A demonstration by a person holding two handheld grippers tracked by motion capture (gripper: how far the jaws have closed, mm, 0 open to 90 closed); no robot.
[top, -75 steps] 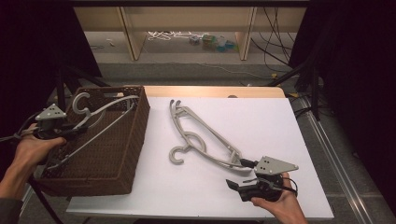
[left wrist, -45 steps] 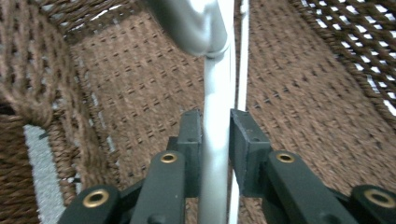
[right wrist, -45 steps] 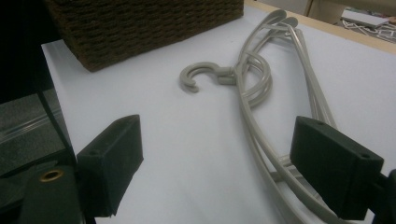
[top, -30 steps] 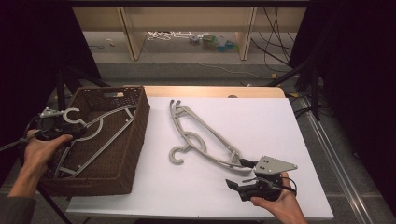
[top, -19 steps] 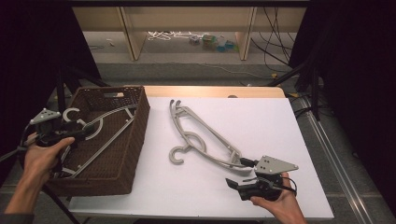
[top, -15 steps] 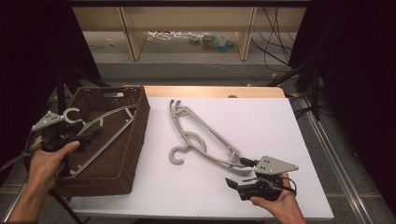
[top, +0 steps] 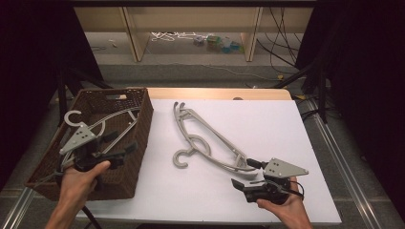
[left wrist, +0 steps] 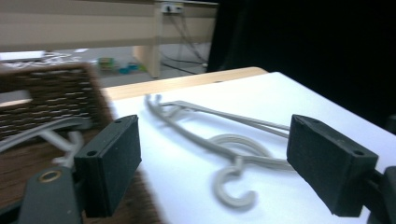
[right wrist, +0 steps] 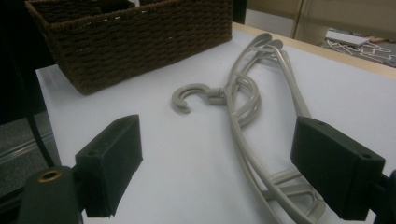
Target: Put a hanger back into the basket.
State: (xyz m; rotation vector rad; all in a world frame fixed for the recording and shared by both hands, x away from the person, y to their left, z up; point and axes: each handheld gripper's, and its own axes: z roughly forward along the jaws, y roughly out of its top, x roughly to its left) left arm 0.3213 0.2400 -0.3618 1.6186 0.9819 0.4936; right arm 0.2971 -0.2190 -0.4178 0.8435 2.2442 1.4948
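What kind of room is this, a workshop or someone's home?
Most likely a lab or recording studio rather than a home: a white-topped table set among black curtains, loose cables across the floor, and bare wooden shelving behind it.

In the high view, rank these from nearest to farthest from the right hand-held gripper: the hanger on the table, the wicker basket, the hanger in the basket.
From the right hand-held gripper, at the table's near right:
1. Hanger on the table: its lower end lies just ahead of the jaws.
2. Wicker basket: at the table's left edge.
3. Hanger in the basket: inside it, with its hook at the far left.
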